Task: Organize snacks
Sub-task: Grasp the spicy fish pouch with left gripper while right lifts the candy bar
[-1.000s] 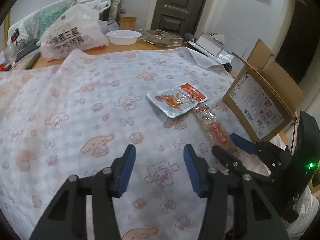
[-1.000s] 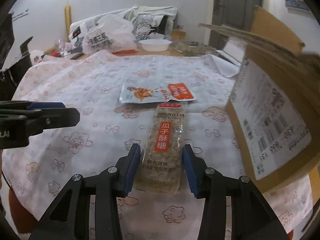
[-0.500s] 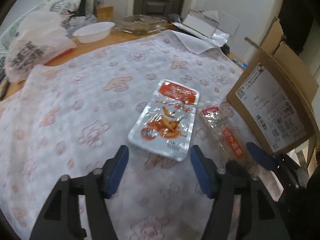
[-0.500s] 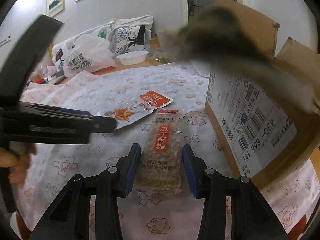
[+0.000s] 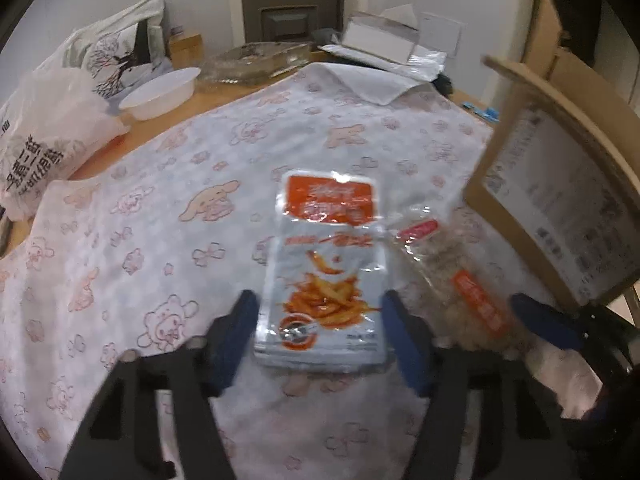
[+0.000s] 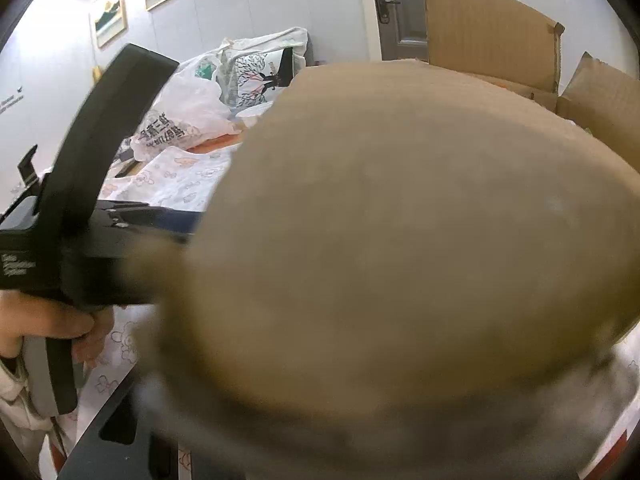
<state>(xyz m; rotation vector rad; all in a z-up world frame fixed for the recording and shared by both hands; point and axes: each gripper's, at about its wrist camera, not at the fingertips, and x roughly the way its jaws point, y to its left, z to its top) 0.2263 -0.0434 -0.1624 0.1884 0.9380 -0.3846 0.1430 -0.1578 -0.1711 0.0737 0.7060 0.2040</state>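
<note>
Snack pouch (image 5: 326, 276) lies flat between left gripper (image 5: 316, 336) fingers, spread wide, positioned for grasping. Right gripper state cannot be determined; cardboard box (image 6: 400, 260) blocks its view.

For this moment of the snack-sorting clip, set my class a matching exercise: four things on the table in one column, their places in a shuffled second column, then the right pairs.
Things
1. silver snack pouch with orange top
2. clear-wrapped seed brittle bar with orange label
3. white plastic bowl
4. brown cardboard box with shipping label

Places
A. far left, on bare wood beside the plastic bag
B. right edge of the table
C. between the left gripper's open blue fingers
D. between the pouch and the box

Pairs: 1-C, 2-D, 3-A, 4-B
</note>
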